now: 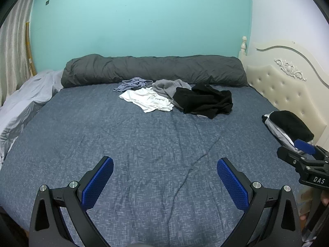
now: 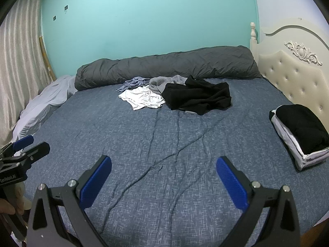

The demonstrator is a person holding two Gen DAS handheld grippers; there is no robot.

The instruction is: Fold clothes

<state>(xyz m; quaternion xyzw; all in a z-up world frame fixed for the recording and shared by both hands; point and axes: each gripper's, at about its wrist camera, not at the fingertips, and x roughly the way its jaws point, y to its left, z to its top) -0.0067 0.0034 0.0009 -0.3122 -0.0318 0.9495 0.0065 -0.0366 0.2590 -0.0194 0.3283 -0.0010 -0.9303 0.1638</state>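
Toward the upper middle of both views, the loose heap of unfolded clothes lies on the far part of the bed: a crumpled black garment [image 1: 205, 100] [image 2: 198, 97] on the right, a rumpled white cotton shirt [image 1: 147, 100] [image 2: 141, 98] touching it on the left, a grey knit top [image 1: 170, 87] [image 2: 164, 82] behind them and a small lavender-blue piece [image 1: 133, 83] [image 2: 134, 82] farthest back. At the right edge sits a folded stack, black cloth on top of white-and-grey cloth [image 1: 287, 127] [image 2: 300, 135], well apart from the heap and near the cream tufted headboard [image 1: 287, 86] [image 2: 296, 78].

My left claw [image 1: 165, 182] hangs over the blue-grey woven bedsheet [image 1: 144, 144] [image 2: 164, 144] at the bottom of its view, blue pads spread wide apart and gripping nothing. My right claw [image 2: 163, 182] is likewise spread wide and empty, low over the creased sheet.

Behind the heap, a long rolled dark-grey duvet [image 1: 154, 70] [image 2: 168, 65] runs along the teal wall [image 1: 144, 16] [image 2: 148, 16]. A pale lilac sheet [image 1: 30, 94] [image 2: 49, 94] bunches at the left, beside a striped beige curtain [image 1: 12, 51] [image 2: 18, 47].
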